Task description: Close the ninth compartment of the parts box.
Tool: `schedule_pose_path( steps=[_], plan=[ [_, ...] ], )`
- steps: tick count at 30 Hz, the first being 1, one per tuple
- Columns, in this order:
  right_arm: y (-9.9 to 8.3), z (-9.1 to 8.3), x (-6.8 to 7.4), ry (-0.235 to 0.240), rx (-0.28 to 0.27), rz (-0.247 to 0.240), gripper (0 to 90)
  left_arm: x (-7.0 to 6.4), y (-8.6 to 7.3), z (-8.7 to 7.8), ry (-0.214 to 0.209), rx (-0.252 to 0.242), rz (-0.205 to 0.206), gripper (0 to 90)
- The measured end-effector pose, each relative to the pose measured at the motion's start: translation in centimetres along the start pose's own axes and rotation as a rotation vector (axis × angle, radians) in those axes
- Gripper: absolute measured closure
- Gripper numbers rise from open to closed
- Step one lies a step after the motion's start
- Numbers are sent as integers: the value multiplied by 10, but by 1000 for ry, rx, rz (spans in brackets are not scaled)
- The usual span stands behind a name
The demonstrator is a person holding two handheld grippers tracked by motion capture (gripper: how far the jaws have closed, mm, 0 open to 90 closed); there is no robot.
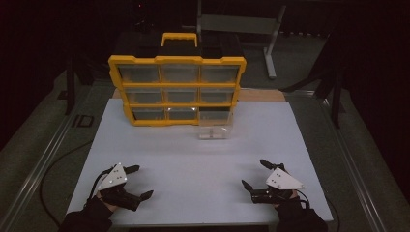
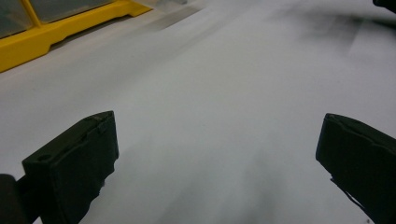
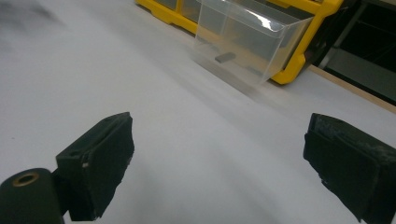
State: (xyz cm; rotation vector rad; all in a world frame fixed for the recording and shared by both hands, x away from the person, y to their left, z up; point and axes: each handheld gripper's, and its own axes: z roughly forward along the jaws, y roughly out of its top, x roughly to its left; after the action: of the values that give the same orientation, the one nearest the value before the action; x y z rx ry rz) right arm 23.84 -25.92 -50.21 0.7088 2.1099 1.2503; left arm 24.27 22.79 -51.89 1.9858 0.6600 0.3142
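- Left hand-held gripper [image 1: 136, 182] sits low at the near-left of the white worktop [image 1: 193, 159], jaws spread wide, nothing between them; looks like a ready pose, clear of everything.
- Right hand-held gripper [image 1: 253, 175] mirrors it at near-right, jaws also wide apart and empty, aimed roughly toward the clear drawer [image 1: 215, 126].
- Clear drawer stands on the worktop just in front of the yellow organizer [image 1: 177, 88], at its bottom-right slot; probably pulled out so its contents can be reached from above.
- Organizer stands upright at the far edge, drawer fronts facing the person, handle [image 1: 179, 38] on top; keeps the near worktop free for handling.
- Both grippers are well apart from the drawer; judged step: reach forward, likely with the right since it is nearer.
- Right gripper view: drawer [image 3: 243, 39] is open-topped, see-through, with a small dark piece [image 3: 225, 57] lying on its floor; too small to tell in the high view.
- Left gripper view: bare worktop plus the organizer's yellow base corner [image 2: 56, 30].
- High view alone gives the layout: nine-slot grid, both hands, dark surroundings.
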Motion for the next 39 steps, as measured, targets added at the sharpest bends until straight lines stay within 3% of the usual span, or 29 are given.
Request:
schedule_pose_path(
  steps=[13, 24, 39],
  plan=[
    [2, -3, -3, -5, -7, 22, 82, -1, 1, -1, -6, -10, 3, 0],
    [21, -13, -9, -50, -30, 56, 82, -3, 2, -1, -11, -17, 6, 0],
    [46, -7, -15, -82, -30, 73, 82, -2, 2, -2, -19, -32, 5, 0]
  ],
)
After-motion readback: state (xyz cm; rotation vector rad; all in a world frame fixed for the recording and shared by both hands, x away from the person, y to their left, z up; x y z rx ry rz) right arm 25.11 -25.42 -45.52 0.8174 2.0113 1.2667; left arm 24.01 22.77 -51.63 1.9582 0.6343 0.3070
